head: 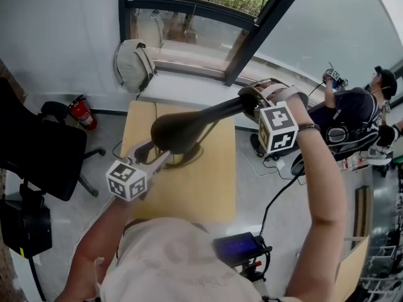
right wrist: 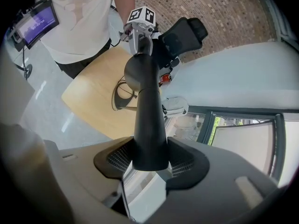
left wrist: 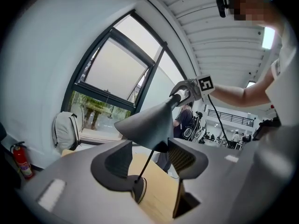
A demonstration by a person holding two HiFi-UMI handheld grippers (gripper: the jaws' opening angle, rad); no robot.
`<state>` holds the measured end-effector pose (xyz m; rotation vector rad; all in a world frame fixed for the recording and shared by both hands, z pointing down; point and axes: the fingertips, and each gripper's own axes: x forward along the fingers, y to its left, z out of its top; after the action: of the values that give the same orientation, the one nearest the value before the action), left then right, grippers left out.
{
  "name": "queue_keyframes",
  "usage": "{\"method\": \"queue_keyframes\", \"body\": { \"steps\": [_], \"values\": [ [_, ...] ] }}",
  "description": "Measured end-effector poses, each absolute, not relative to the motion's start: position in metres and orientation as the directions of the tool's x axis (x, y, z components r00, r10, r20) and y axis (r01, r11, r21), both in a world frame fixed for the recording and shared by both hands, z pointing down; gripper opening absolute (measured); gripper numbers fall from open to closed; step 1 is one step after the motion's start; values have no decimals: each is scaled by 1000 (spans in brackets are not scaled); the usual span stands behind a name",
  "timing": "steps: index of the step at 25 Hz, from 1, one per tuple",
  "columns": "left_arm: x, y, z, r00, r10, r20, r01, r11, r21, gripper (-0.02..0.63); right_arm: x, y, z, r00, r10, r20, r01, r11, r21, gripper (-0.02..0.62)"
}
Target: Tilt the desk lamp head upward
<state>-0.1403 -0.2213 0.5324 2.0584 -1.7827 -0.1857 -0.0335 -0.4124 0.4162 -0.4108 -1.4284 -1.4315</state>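
Pale wooden desk stands on a glossy grey floor below a dark-framed window, with a backpack and fire extinguisher by the wall. Above the desk, the matte black conical lamp head lies nearly level. The right gripper clamps its narrow end. The left gripper has its fingers apart under the wide rim.
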Motion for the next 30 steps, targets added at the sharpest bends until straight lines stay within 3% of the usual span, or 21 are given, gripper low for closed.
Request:
{"method": "queue_keyframes", "body": {
  "steps": [30],
  "values": [
    [-181, -207, 428, 50, -998, 38, -954, -36, 298, 209, -36, -415, 436, -538, -318, 781, 616, 484, 621, 235]
  ]
}}
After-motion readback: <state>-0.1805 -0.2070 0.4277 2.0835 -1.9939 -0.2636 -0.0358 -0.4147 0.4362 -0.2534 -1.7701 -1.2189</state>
